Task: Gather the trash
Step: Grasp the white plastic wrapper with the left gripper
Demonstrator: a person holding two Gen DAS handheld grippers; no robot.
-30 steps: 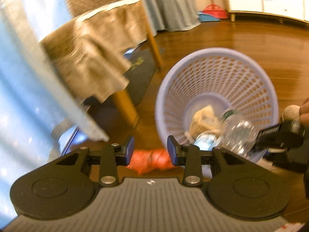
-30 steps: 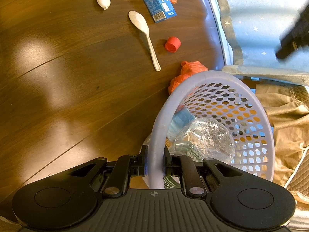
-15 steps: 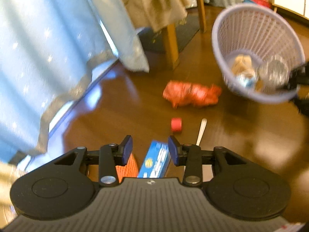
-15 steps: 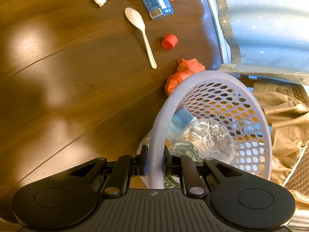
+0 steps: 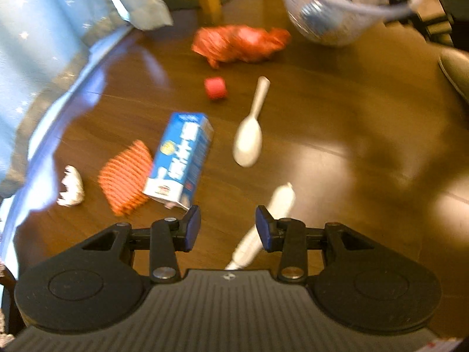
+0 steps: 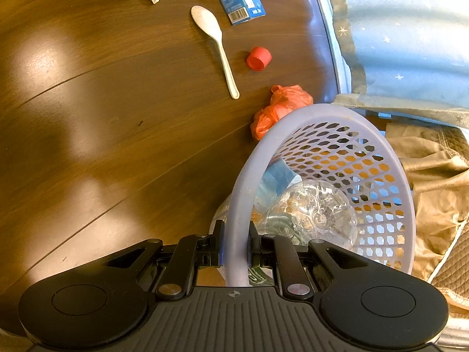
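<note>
Lavender plastic, full of holes: that's the basket (image 6: 337, 123), and the right gripper (image 6: 236, 248) is pinching its rim between both pads, holding it tipped over the wood floor (image 6: 88, 102). Inside sit a clear crushed bottle (image 6: 310, 214) and some blue scrap. Just past the rim from that gripper lies a crumpled orange bag (image 6: 281, 108), then a red cap (image 6: 258, 58) and a white spoon (image 6: 217, 44) further out.

The left gripper (image 5: 228, 227) has its jaws spread with nothing in them, hanging over the litter. A white wrapper (image 5: 278, 205) lies right under its right finger, the blue carton (image 5: 181, 158) just ahead to the left, an orange ridged piece (image 5: 126, 176) and a torn white scrap (image 5: 70, 187) further left.
</note>
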